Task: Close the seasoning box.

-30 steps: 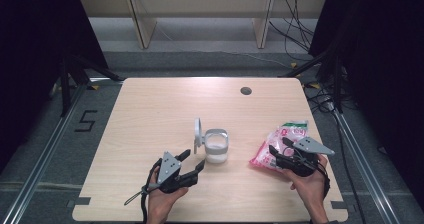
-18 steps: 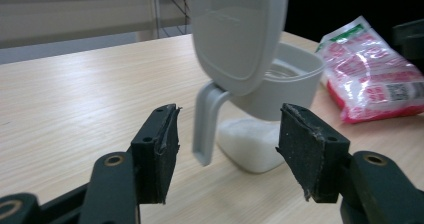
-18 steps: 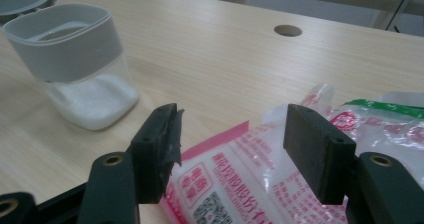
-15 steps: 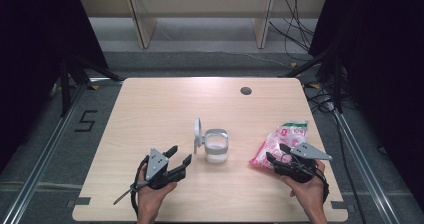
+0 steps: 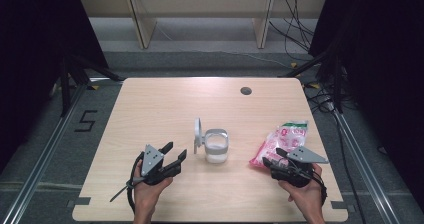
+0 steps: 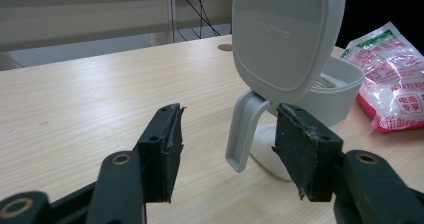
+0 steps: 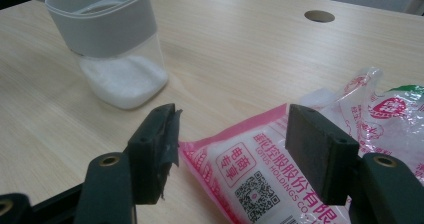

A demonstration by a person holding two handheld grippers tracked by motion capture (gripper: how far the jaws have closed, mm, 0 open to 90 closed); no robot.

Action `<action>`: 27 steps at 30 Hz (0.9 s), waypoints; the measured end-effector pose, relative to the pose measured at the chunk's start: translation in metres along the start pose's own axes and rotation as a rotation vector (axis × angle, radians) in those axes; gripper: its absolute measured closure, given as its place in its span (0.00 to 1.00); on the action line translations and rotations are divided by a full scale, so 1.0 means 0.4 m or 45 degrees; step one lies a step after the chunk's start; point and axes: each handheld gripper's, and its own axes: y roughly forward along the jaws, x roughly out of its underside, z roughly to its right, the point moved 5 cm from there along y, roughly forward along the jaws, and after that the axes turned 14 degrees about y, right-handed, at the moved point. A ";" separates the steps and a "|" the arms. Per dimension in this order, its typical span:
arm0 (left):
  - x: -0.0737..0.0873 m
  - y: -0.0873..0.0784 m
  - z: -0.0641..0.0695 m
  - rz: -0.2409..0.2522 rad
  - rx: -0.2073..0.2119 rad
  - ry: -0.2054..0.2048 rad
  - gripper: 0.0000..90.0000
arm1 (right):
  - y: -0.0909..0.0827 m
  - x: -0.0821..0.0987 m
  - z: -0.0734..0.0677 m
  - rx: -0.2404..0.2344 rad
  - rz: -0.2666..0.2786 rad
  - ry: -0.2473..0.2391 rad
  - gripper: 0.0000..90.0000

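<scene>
On the table: your jar (image 5: pixel 216 147), lid (image 5: pixel 198 133) flipped up.
Left gripper (image 5: pixel 172 154): jaws apart, just been closing, nothing gripped.
Right gripper (image 5: pixel 274 157): jaws spread over the pink bag (image 5: pixel 280 140), not pinching it.

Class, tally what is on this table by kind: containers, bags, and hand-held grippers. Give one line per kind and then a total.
Containers: 1, the canister with white grains in it, its lid flipped up.
Bags: 1, the pink and white bag.
Grippers: 2, the left gripper and the right gripper, both open.
Total: 4
</scene>
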 end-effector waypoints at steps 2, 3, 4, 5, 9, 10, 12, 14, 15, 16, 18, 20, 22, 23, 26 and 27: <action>-0.003 0.001 0.000 0.004 0.004 0.010 0.51 | -0.003 0.004 -0.006 0.009 -0.003 0.036 0.43; -0.004 0.002 0.000 0.010 0.004 0.016 0.52 | -0.006 0.003 -0.003 0.015 -0.008 0.012 0.43; -0.004 0.002 0.000 0.010 0.004 0.016 0.53 | -0.006 0.003 -0.003 0.015 -0.008 0.012 0.43; -0.004 0.003 0.000 0.014 0.005 0.011 0.53 | -0.008 0.003 -0.005 0.007 -0.014 0.003 0.43; -0.007 0.006 0.000 0.038 0.015 -0.001 0.59 | -0.009 0.005 -0.012 -0.002 -0.009 -0.011 0.43; -0.007 0.006 0.000 0.038 0.015 -0.001 0.61 | -0.009 0.005 -0.012 -0.002 -0.009 -0.011 0.43; -0.014 0.012 -0.003 0.046 0.020 0.002 0.62 | -0.010 0.006 -0.017 -0.008 -0.013 -0.005 0.43; -0.023 0.017 -0.007 0.051 0.018 0.011 0.66 | -0.010 0.008 -0.021 -0.004 -0.017 0.004 0.43; -0.035 0.019 -0.012 0.061 0.017 0.021 0.70 | -0.009 0.008 -0.024 -0.006 -0.017 0.007 0.43; -0.035 0.019 -0.012 0.061 0.017 0.021 0.72 | -0.009 0.008 -0.024 -0.006 -0.017 0.007 0.43; -0.047 0.018 -0.018 0.077 0.024 0.027 0.77 | -0.008 0.008 -0.025 -0.009 -0.019 0.007 0.43; -0.058 0.020 -0.029 0.088 0.026 0.026 0.82 | -0.006 0.007 -0.024 -0.014 -0.015 -0.001 0.43; -0.062 0.027 -0.040 0.077 0.008 0.026 0.85 | -0.006 0.008 -0.027 -0.019 -0.024 0.000 0.43; -0.065 0.037 -0.049 0.063 -0.013 0.031 0.87 | -0.004 0.004 -0.024 -0.021 -0.017 -0.032 0.43; -0.077 0.053 -0.058 0.072 0.000 0.010 0.91 | -0.002 0.002 -0.025 -0.027 -0.015 -0.044 0.43; -0.081 0.056 -0.059 0.079 0.002 0.002 0.92 | 0.000 0.003 -0.028 -0.035 -0.017 -0.043 0.43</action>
